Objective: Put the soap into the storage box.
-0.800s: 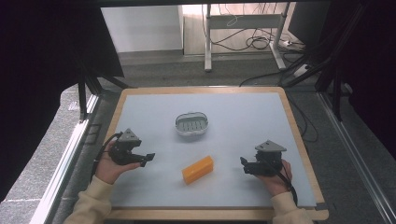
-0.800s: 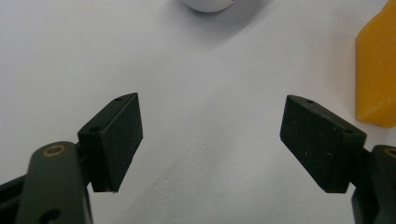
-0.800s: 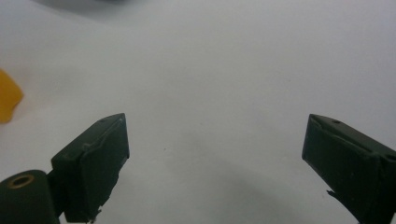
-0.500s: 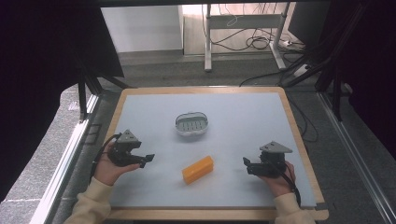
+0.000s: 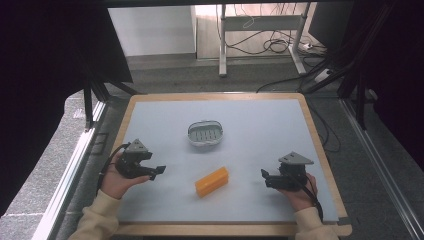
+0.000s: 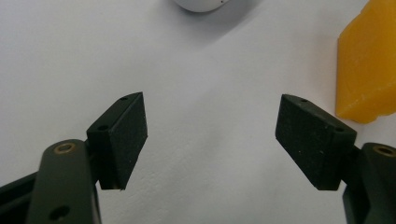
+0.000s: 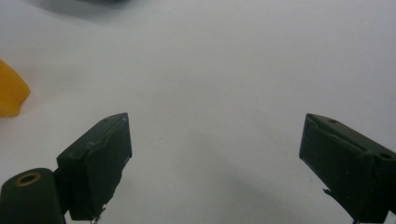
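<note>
At the lower left of the high view, the person's left hand is holding the black left gripper (image 5: 156,171) low over the pale blue table mat (image 5: 260,125), its jaws standing wide apart with nothing between them; the left gripper view is showing bare mat between the two pads. Just right of it, at the lower middle of the frame, the orange rectangular block, which looks like soap or sponge (image 5: 212,181), is lying flat on the mat, apart from both grippers. Above it, near the centre, the small oval grey slotted dish (image 5: 205,133) is sitting empty. At the lower right, the black right gripper (image 5: 265,178) is pointing inward at the block, likewise gaping and empty.

I am judging this as the approach, before any grasp: the next move is calling for one gripper to slide in, straddle the block across its narrow sides and close, likely to carry it to the dish.

The block is being cut off at the frame edge in both gripper views, its material is hard to tell, and the dish is barely peeking in at the top of each
</note>
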{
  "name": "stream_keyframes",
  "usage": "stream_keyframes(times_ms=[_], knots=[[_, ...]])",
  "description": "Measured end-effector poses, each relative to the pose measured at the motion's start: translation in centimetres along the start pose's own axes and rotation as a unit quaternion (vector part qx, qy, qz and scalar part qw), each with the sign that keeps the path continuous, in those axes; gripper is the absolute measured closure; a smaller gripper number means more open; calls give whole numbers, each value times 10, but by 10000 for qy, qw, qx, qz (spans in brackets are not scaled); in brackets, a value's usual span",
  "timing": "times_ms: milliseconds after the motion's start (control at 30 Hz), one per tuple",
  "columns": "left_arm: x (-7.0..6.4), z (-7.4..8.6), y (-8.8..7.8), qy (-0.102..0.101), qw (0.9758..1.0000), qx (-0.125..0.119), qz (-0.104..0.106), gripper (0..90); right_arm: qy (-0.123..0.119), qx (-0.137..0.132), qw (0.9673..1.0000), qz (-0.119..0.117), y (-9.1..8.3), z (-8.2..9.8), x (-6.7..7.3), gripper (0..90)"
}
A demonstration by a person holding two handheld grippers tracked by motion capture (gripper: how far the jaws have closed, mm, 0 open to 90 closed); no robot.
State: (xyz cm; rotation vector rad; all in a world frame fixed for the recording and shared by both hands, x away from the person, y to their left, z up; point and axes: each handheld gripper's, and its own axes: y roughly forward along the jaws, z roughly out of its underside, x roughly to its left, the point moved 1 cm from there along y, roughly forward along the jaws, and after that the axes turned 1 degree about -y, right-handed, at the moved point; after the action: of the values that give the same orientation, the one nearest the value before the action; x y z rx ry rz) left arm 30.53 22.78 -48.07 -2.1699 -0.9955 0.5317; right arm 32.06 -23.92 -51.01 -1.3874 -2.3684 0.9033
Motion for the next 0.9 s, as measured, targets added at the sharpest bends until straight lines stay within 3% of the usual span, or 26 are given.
stream_keyframes(times_ms=[467, 733, 900], knots=[[-1, -4, -7, -22, 10000, -30, 22, 256, -9, -23, 10000, -20, -1, 0, 1, 114], [-9, -9, -5, -79, 9999, 67, 111, 256, -53, -62, 9999, -81, -2, 1, 2, 120], [-14, -16, -9, 3, 9999, 41, 160, 272, 12, -79, 10000, -38, -5, 1, -2, 123]])
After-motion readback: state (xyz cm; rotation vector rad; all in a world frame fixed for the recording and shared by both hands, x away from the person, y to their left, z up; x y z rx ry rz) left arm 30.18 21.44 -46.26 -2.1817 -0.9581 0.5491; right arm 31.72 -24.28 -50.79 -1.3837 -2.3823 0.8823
